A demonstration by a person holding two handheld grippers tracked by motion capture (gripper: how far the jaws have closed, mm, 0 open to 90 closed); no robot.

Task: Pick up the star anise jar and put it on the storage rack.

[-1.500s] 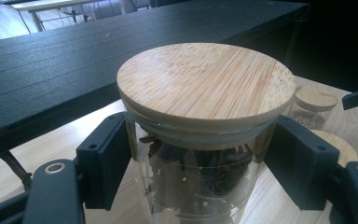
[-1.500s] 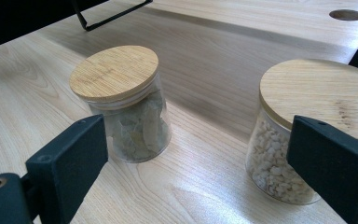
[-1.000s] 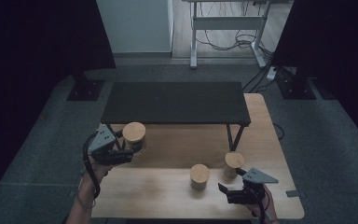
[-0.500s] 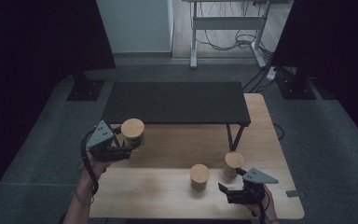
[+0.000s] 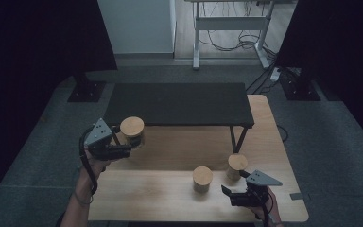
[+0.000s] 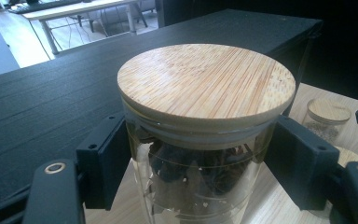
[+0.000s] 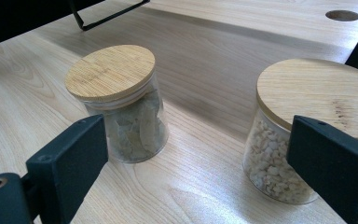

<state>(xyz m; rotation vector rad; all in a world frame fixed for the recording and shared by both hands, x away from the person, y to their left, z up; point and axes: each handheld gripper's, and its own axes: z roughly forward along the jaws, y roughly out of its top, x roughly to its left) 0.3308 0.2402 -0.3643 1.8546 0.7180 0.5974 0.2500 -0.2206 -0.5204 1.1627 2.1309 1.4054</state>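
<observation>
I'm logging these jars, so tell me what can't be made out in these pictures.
- Held jar: bottom cut off by the left gripper view's lower edge; dark contents unidentifiable.
- Pale-grain jar: right gripper view, side hidden by that gripper's jaw.
- Leaf jar: high view, contents too small.

Grey carpeted floor (image 5: 340, 142) under a light wooden table (image 5: 264, 123) bearing a black shelf (image 5: 179, 104); white wall panel (image 5: 137, 26) behind

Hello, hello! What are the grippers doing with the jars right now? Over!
Left gripper shut on dark-filled jar, beside black shelf. Right gripper open, nothing held, facing leaf jar and grain jar. Nothing in the way.
</observation>
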